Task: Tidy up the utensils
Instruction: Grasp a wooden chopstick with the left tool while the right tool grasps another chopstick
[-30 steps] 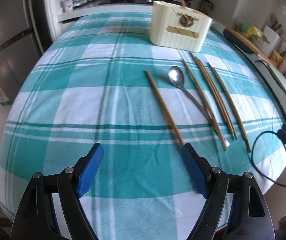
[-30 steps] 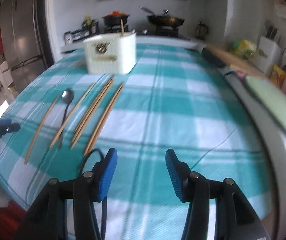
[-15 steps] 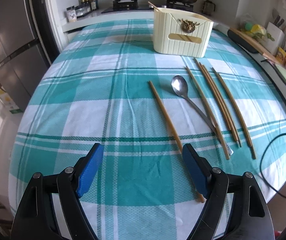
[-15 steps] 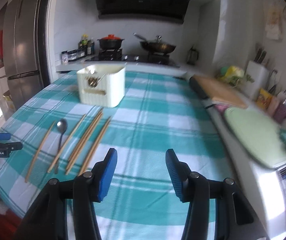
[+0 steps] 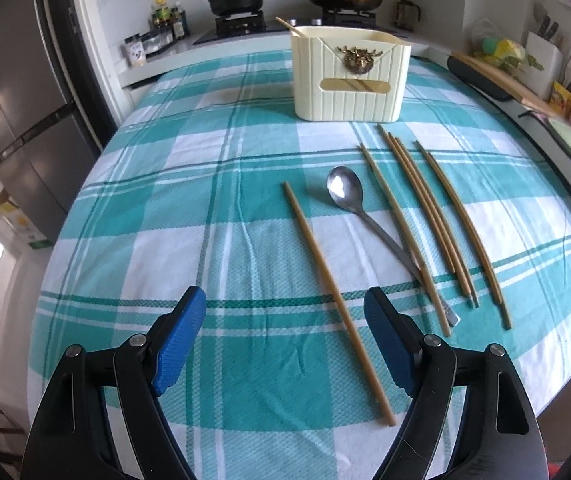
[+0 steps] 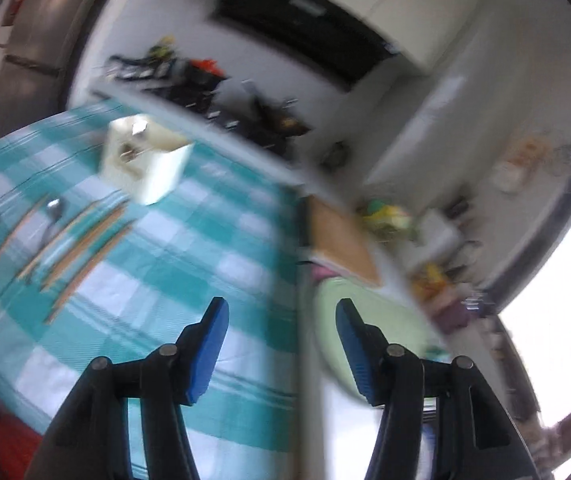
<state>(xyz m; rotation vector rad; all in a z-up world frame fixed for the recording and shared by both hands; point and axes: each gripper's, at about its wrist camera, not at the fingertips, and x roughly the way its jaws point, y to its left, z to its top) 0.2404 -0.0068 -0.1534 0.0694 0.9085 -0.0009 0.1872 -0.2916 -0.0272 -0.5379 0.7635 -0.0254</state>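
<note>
So the utensils are all laid out on the desk (image 5: 157,208), which has a teal-and-white checked cloth on it: a metal spoon (image 5: 345,196) with wooden chopsticks (image 5: 441,216) fanned out to its right, and one lone chopstick (image 5: 325,272) off to its left. Beyond them sits the cream utensil holder (image 5: 349,76), upright, with a little brass ornament on the front and something wooden poking out the top. The left claw (image 5: 285,344) hangs over the near edge of the cloth, wide open and empty, near the lone chopstick's end. The right claw (image 6: 281,344) is tilted and blurry, off by the desk's right edge; its jaws have just been opening, nothing between them.
</note>
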